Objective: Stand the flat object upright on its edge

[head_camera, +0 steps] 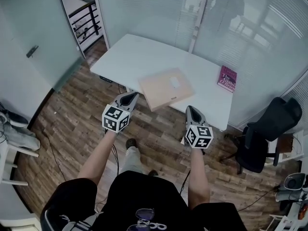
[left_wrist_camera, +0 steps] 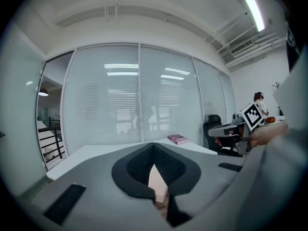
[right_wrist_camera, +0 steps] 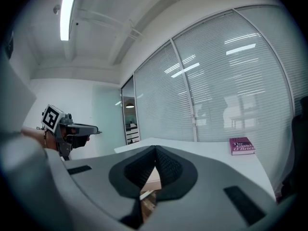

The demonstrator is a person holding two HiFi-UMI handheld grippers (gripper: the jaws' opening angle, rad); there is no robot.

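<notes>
Two claws hang in the air in front of a white worktop (head_camera: 139, 57), over the wooden floor (head_camera: 72, 124). The left claw (head_camera: 130, 96) is clenched tight, with its two jaws pressed together and nothing between them. The right claw (head_camera: 191, 109) is clenched the same way and is empty too. Neither claw touches anything.

The flat tan parcel (head_camera: 166, 88) lies flat on the worktop, close to the near edge. One corner sticks out a little over that edge. It has a small white label on top. The parcel sits just ahead of the two claws, more or less between them.

In the left gripper view, a bit of the parcel (left_wrist_camera: 156, 179) shows through the gap under the shut left claw (left_wrist_camera: 154, 147). The right gripper view shows the same under the right claw (right_wrist_camera: 155, 150).

A pink book (head_camera: 227, 78) lies flat near the right end of the worktop, well apart from the parcel. A black chair (head_camera: 260, 138) stands on the floor to the right.
</notes>
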